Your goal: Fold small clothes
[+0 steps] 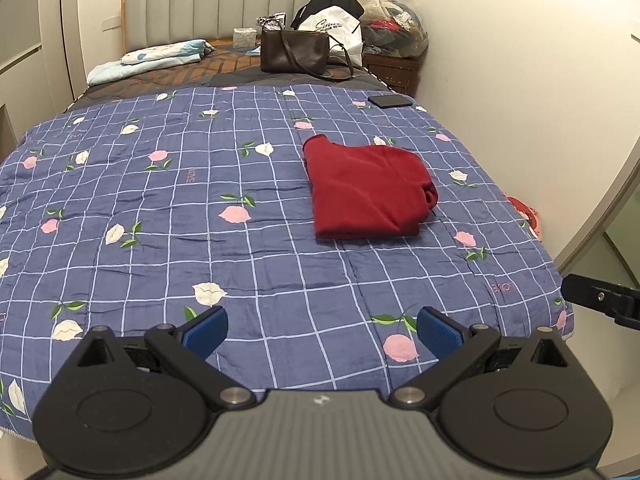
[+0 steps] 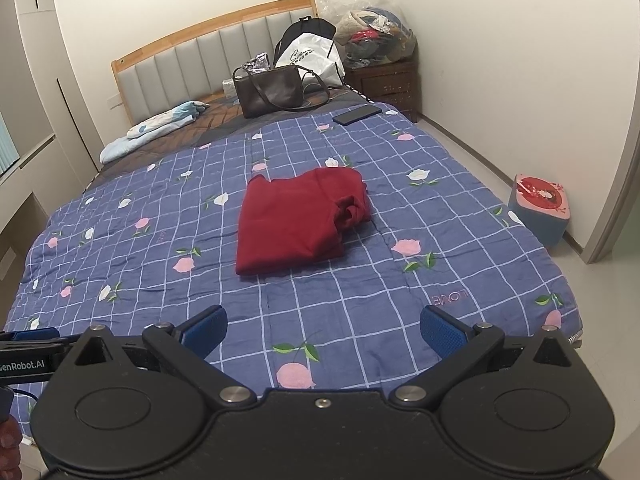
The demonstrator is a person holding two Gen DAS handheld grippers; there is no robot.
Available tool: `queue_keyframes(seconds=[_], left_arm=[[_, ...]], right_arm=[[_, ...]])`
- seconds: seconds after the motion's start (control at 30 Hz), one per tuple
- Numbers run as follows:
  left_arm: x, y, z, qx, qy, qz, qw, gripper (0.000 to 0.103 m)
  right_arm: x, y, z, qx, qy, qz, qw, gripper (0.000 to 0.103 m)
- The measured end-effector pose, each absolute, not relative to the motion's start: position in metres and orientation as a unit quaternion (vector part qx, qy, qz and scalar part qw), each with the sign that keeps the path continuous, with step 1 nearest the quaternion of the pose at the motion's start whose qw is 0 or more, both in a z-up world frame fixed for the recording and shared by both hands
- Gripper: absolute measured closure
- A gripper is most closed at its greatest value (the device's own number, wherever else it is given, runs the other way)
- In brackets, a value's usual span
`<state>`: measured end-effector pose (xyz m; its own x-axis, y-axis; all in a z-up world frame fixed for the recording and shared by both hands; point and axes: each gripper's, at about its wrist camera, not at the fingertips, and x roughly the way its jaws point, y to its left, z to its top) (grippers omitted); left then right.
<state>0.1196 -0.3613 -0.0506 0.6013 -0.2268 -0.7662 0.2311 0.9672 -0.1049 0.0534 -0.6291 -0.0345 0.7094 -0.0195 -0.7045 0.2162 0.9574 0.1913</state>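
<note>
A dark red garment (image 1: 366,188) lies folded into a rough rectangle on the blue flowered quilt (image 1: 160,208), right of the bed's middle. It also shows in the right wrist view (image 2: 298,220), with a bunched sleeve at its right edge. My left gripper (image 1: 322,332) is open and empty, held over the foot of the bed, well short of the garment. My right gripper (image 2: 324,330) is open and empty too, also back over the foot of the bed. Part of the right gripper (image 1: 600,300) shows at the right edge of the left wrist view.
A brown handbag (image 1: 296,54), a white bag (image 1: 332,30) and folded light bedding (image 1: 160,56) lie near the headboard. A dark phone (image 1: 390,101) lies on the quilt's far right. A bedside cabinet (image 2: 386,80) carries a bag of clothes. A blue box (image 2: 540,208) stands on the floor.
</note>
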Motion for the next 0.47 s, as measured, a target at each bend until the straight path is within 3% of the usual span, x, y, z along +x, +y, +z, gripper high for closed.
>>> queue_keyframes(seconds=[0.47], left_arm=[[0.132,-0.360,-0.058,0.006,0.437,-0.138,0.889,0.001]], right_arm=[[0.061,-0.626,-0.037,0.131,0.383,-0.067,0.912,0.001]])
